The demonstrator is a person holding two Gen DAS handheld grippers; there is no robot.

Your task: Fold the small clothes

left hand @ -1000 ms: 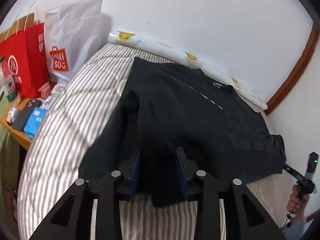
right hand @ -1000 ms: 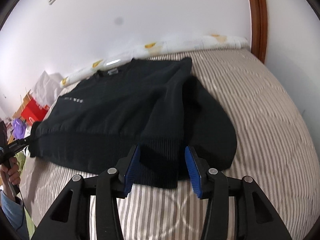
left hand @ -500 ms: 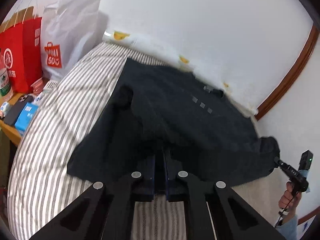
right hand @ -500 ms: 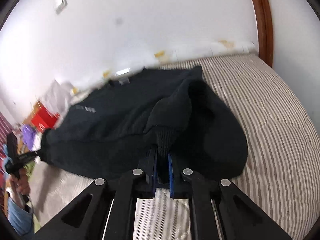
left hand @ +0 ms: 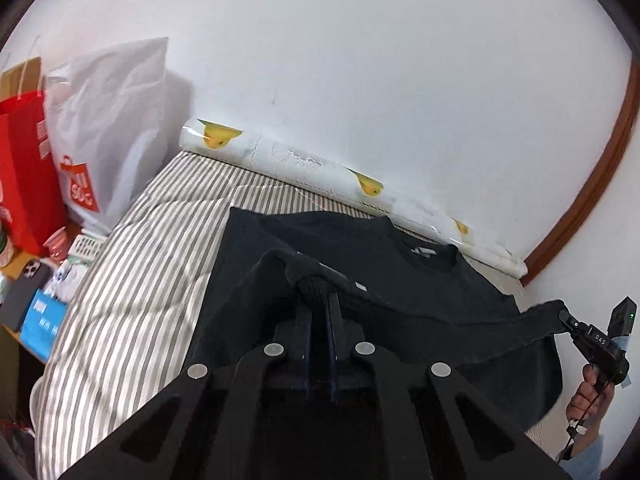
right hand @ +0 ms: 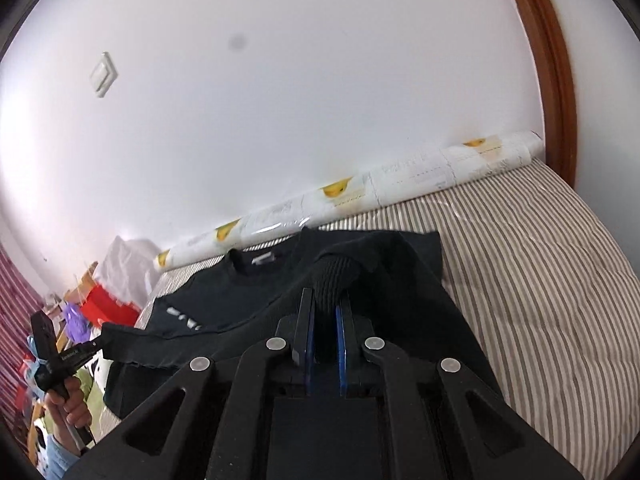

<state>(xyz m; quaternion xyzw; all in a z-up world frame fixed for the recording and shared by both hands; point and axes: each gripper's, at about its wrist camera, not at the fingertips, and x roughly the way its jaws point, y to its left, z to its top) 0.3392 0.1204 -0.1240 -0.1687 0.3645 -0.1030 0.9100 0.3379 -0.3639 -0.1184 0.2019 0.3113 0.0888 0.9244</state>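
Fingers of both grippers (left hand: pixel 318 304) (right hand: pixel 326 308) clamped on black sweater's (left hand: pixel 400 280) ribbed hem, striped bed (right hand: pixel 540 280) beyond.

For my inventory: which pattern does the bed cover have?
Grey and white stripes on the bed cover, clearest in the right wrist view.

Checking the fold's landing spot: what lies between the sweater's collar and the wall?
Only the wrapped paper roll lies along the wall, just behind the sweater collar, plus striped bedding; both wrist views show it.

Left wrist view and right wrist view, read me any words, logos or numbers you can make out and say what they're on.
"MINISO", partly creased: white bag.
"DAS": right gripper.
White print on black sweater: unreadable.
Neck label: too small.
Red bag and blue box print: blurred.
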